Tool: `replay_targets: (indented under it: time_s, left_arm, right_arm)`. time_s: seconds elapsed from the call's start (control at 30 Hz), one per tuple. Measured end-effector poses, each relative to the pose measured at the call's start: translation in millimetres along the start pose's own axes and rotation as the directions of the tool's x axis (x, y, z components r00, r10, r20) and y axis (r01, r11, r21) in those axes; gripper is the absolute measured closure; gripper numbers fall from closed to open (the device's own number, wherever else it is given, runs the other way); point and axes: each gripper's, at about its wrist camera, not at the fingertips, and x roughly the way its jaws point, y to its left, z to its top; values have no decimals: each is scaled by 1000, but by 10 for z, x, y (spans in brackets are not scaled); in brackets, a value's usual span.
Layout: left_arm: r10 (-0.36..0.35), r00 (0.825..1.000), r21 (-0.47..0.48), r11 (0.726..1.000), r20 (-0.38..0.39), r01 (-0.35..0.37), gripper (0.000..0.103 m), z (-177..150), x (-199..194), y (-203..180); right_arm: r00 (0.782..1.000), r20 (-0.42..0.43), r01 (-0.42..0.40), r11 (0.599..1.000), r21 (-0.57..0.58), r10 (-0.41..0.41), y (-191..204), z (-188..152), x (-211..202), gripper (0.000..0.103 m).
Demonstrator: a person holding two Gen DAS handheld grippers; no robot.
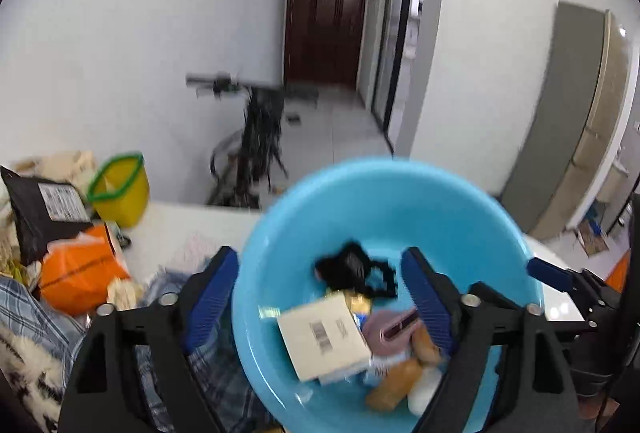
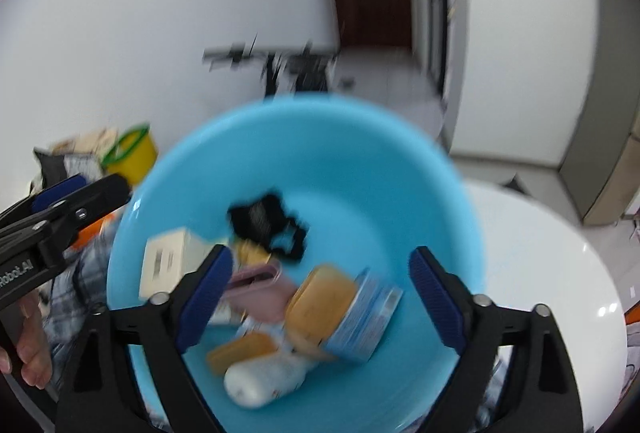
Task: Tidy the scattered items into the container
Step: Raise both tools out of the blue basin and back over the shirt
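A light blue plastic basin (image 1: pixel 400 201) fills the lower middle of both views, and shows in the right wrist view (image 2: pixel 360 161). In it lie a beige barcoded box (image 1: pixel 324 337), a black hair tie (image 1: pixel 352 267), a pink clip (image 2: pixel 260 291), a white bottle (image 2: pixel 264 381) and snack packets (image 2: pixel 348 313). My left gripper (image 1: pixel 320 301) is open, its left finger outside the basin's left rim and its right finger inside. My right gripper (image 2: pixel 320 297) is open above the basin, holding nothing.
A yellow tub with a green rim (image 1: pixel 120 189), a black packet (image 1: pixel 44 209) and an orange bag (image 1: pixel 80 273) lie on the white table (image 1: pixel 192 225) at the left, with plaid cloth (image 1: pixel 36 309). The table's white top (image 2: pixel 552 273) extends right.
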Motion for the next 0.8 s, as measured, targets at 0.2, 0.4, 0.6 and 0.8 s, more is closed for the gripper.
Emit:
replay_targets:
  time_s: [0.2,0.4,0.6,0.8]
  left_arm:
    - [-31,983,-1,1000,184,31,0,-6,-251,19]
    - [-40,969,57,998,244,26,0,-22,-366,-57]
    - [-47,962,71,997,271,29,0,-25,-690,-90]
    - [-71,975,119,992,208,46,0,-284,-1262,-101]
  right_arm:
    - [971,237,41,999,3,-41,-69,-63,-268,0]
    - [954,298,38,998,-53,-20,-26,-63,-387,0]
    - [938,343,58,998,-14,-50,-69,-50,-637,0]
    - [932,362,28,999,-20,-19,-32,-254,-1219,0]
